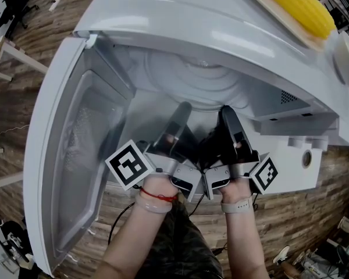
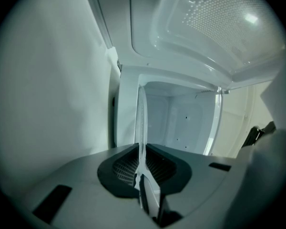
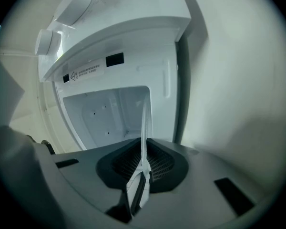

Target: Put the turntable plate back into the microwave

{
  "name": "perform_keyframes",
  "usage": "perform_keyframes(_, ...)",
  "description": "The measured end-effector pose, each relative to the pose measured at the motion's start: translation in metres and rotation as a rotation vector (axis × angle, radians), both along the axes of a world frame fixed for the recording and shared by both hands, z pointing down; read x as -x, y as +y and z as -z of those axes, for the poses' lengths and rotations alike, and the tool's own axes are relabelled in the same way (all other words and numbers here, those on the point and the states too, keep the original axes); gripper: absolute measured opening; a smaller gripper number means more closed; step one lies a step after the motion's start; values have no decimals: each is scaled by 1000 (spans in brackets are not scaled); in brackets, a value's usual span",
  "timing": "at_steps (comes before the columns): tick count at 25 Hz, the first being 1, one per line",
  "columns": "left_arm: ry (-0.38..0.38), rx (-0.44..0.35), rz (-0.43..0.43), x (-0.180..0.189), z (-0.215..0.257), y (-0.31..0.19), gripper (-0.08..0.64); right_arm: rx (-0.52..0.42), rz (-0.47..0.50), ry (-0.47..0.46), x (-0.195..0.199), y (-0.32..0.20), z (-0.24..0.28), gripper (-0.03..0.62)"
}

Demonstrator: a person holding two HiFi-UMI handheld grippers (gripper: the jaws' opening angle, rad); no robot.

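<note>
While clamped edgewise, plate (image 1: 199, 78) inside open microwave (image 1: 180, 22).

Head view looks down; gripper views closely share the microwave (image 1: 192, 22).

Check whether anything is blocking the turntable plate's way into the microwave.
Nothing visible does. The door is swung wide open to the left, and the cavity ahead looks bare in both gripper views. The left gripper and right gripper each clamp the turntable plate by its rim at the opening.
</note>
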State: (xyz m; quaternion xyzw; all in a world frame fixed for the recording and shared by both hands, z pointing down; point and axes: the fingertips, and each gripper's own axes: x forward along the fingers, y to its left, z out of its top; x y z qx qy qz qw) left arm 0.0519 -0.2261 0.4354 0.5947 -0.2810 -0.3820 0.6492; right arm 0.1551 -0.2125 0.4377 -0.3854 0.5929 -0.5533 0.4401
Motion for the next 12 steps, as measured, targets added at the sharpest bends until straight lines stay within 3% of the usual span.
perform_keyframes(12,2,28,5,-1,-8,4,38,8,-8,-13,-3,5,-7,49)
